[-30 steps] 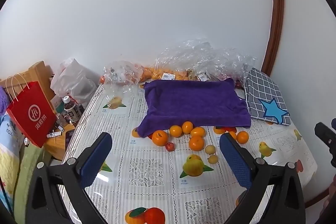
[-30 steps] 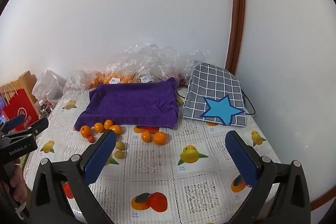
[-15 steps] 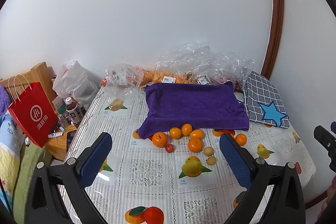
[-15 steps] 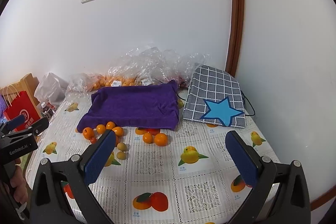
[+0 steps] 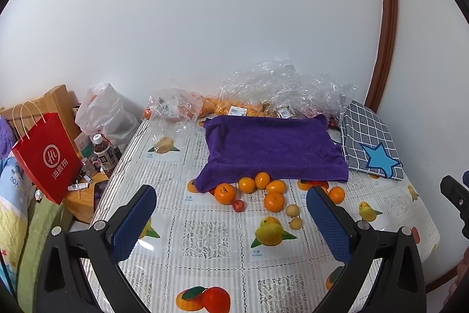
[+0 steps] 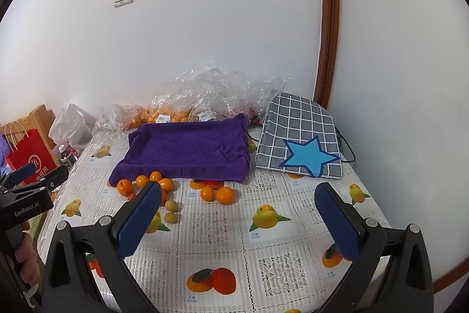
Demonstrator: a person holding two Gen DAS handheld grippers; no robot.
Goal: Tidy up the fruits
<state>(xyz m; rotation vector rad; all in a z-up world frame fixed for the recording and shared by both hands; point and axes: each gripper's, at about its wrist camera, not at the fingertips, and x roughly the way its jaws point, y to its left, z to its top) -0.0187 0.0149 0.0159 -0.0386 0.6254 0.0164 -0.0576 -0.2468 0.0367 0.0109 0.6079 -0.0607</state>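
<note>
Several oranges (image 5: 274,201) (image 6: 225,195), a small red fruit (image 5: 238,205) and two small pale fruits (image 5: 292,210) (image 6: 171,206) lie loose on the table in front of a purple towel (image 5: 272,150) (image 6: 187,148). My left gripper (image 5: 231,213) is open and empty, held well above the table's near part. My right gripper (image 6: 239,210) is open and empty, also high over the near part. The left gripper's body shows at the left edge of the right wrist view (image 6: 26,195).
The table carries a fruit-print plastic cloth (image 5: 205,242) (image 6: 217,231). Clear plastic bags with more oranges (image 5: 263,96) (image 6: 205,96) sit by the wall. A checked cushion with a blue star (image 5: 369,148) (image 6: 302,145) lies right. A red paper bag (image 5: 47,157), bottle (image 5: 102,151) and wooden stand are left.
Both grippers have drawn back and up a little, so the table and fruits look smaller and farther. Nothing on the table has moved.
</note>
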